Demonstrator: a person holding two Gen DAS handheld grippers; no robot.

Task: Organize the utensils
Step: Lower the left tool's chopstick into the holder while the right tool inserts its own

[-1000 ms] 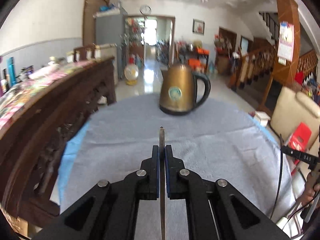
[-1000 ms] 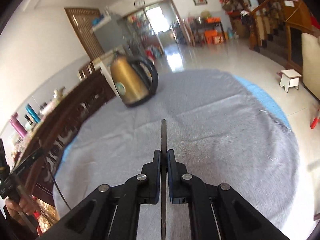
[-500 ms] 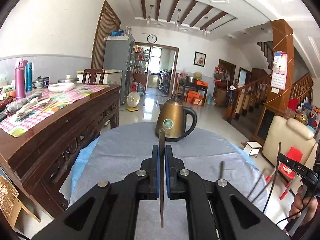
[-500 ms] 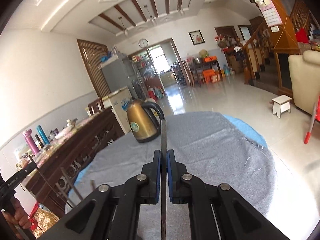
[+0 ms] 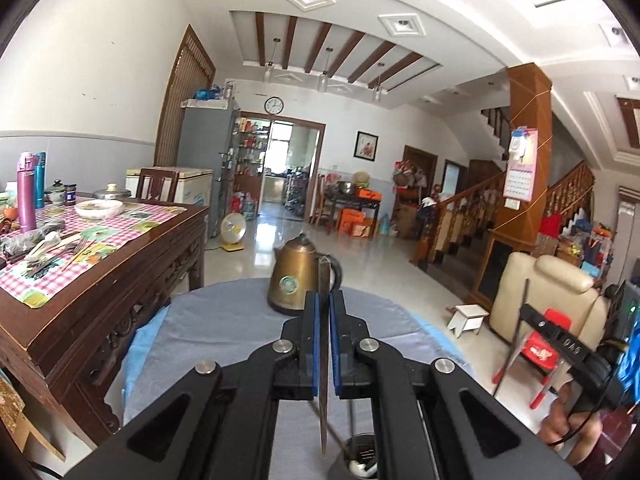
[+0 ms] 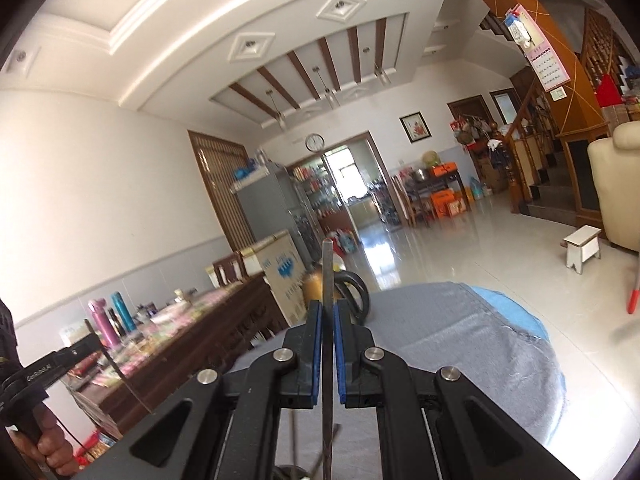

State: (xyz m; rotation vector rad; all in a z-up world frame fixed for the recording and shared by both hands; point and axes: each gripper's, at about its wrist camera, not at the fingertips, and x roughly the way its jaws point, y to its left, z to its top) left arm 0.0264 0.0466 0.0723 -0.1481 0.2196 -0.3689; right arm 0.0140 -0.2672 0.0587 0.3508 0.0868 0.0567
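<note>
ahead, kettle (image 5: pixel 297 280) on grey cloth (image 5: pixel 224 320); wooden sideboard (image 5: pixel 100 264) alongside.

The right gripper (image 6: pixel 328 312) fills the lower middle of the frame, its jaws closed on a thin metal utensil (image 6: pixel 327 280) that stands upright. Behind it a brass kettle (image 6: pixel 314 286) sits on the grey-clothed table (image 6: pixel 460 344). At the lower left edge, a hand (image 6: pixel 44 440) holds the other gripper (image 6: pixel 86 344).
</note>
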